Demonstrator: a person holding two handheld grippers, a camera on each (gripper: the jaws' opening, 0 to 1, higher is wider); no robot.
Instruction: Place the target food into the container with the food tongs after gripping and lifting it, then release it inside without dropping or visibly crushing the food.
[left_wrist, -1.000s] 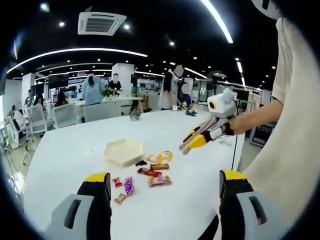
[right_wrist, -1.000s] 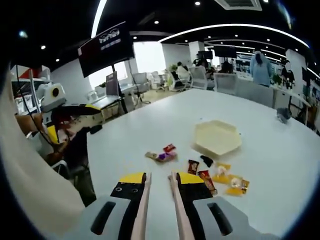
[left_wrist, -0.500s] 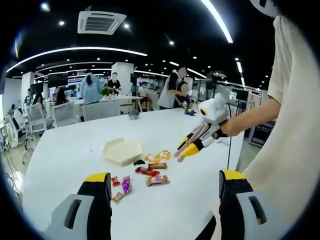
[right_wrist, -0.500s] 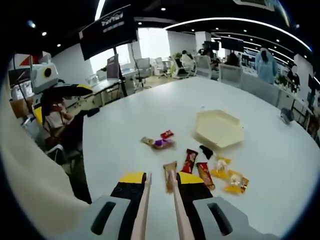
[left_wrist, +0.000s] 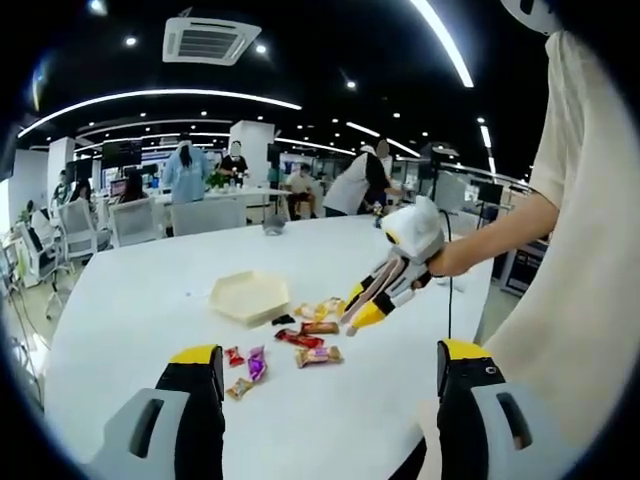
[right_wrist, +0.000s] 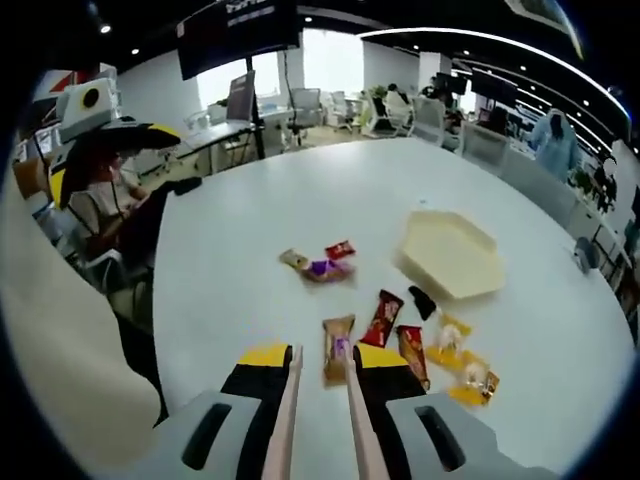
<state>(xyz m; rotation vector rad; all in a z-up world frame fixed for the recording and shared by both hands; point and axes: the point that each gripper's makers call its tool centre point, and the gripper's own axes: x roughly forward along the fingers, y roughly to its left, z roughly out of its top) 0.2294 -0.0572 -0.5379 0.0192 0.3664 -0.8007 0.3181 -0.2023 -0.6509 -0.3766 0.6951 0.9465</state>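
Note:
Several wrapped snacks lie in a loose cluster on the white table (left_wrist: 130, 310). A cream hexagonal tray (left_wrist: 250, 297) (right_wrist: 450, 255) sits just beyond them. My right gripper (right_wrist: 322, 356) is shut on a pair of thin beige food tongs (right_wrist: 288, 400). The tong tips stand slightly apart, right in front of a gold-brown wrapped snack (right_wrist: 337, 352). In the left gripper view the right gripper (left_wrist: 362, 306) hangs low over the snack cluster (left_wrist: 312, 340). My left gripper (left_wrist: 330, 362) is held back from the snacks, open, with nothing between its jaws.
A red-wrapped snack (right_wrist: 383, 317) and yellow packets (right_wrist: 462, 362) lie beside the tong tips. The table's near edge (right_wrist: 190, 330) curves on the left. A person's pale shirt (left_wrist: 580, 300) takes up the right side. Office chairs (left_wrist: 135, 222) and people stand behind the table.
My right gripper with the tongs has dropped and moved closer to the snacks, so the gold-brown snack now lies at the tong tips. My left gripper has hardly moved.

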